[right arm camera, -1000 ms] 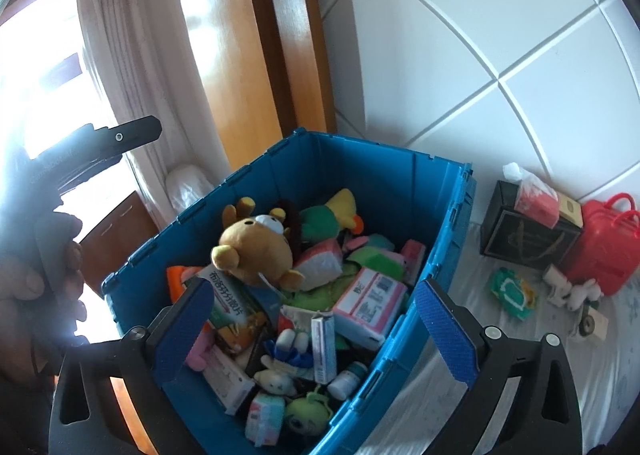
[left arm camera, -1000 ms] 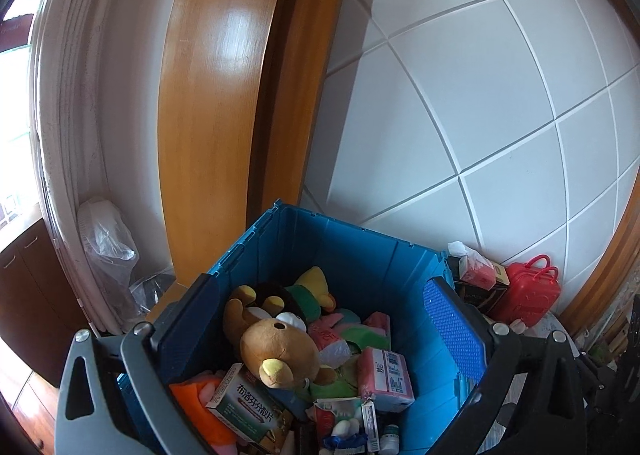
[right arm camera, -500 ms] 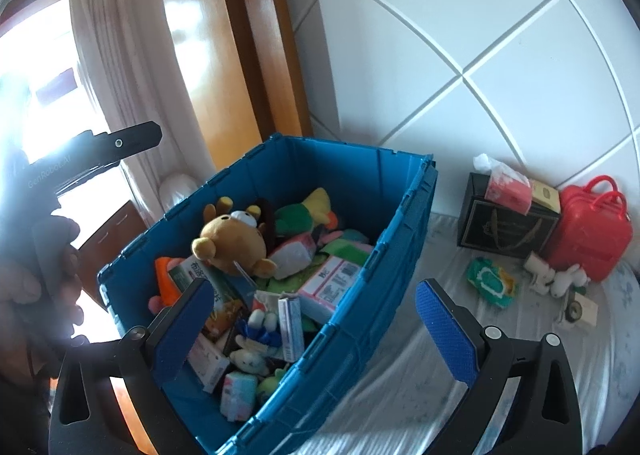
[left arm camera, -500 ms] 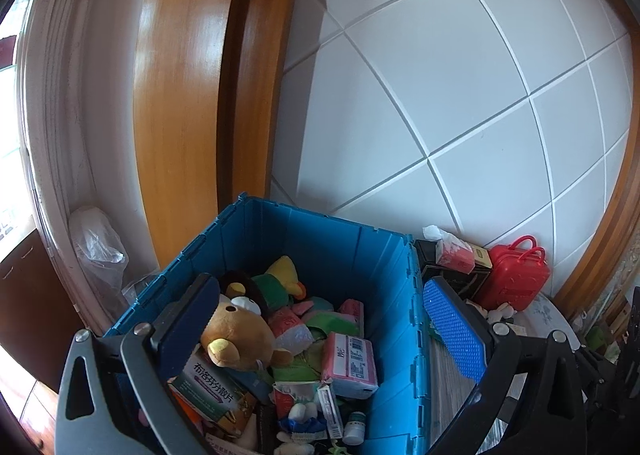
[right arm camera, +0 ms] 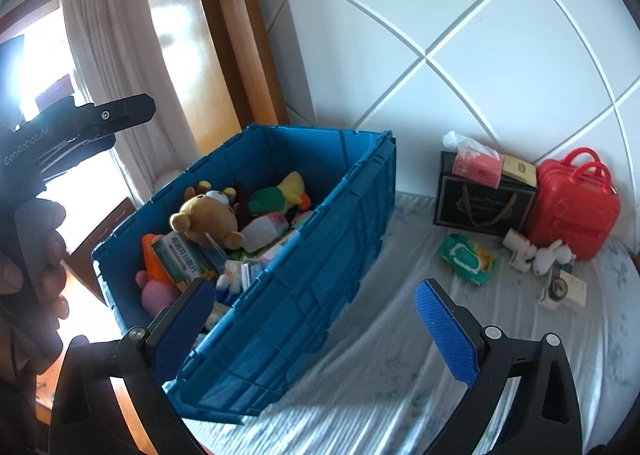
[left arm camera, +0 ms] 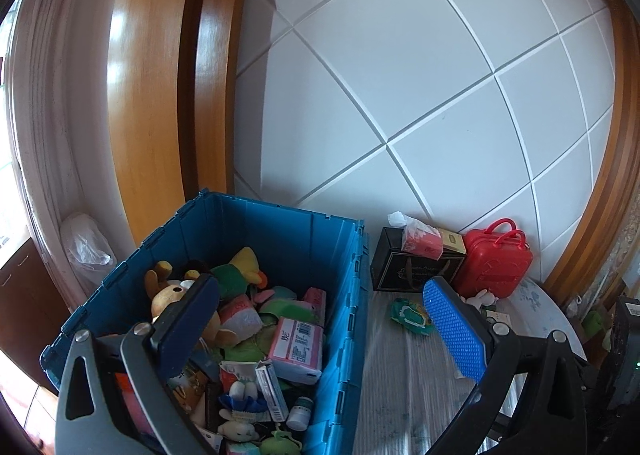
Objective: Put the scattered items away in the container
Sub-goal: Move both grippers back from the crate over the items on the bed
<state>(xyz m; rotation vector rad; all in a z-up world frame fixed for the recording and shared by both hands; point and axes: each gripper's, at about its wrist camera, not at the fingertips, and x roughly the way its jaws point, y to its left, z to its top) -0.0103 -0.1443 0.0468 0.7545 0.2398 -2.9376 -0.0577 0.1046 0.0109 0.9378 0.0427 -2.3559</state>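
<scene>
Fingers with blue ridged pads fill the bottom of both wrist views. The right tool is spread wide and holds nothing, its left pad over the near corner of the blue plastic crate, its right pad over the pale sheet-covered surface. The left tool is equally wide and empty, one finger above the crate's contents, the other beyond its right wall. At the left edge of the right wrist view a person's hand grips the black handle of the left tool, held level beside the crate.

Inside the crate, centre left of both frames, lie a brown plush bear, a green and yellow plush duck, a green and white carton and a pink packet among smaller toys.

Right of the crate, towards the wall, a green wipes pack and a small white plush animal lie on the sheet, near a black gift box topped by a pink tissue pack, with a red toy suitcase alongside.

Compared with a second ago, both views have swung rightward: the crate sits further left and more of the loose items show.
</scene>
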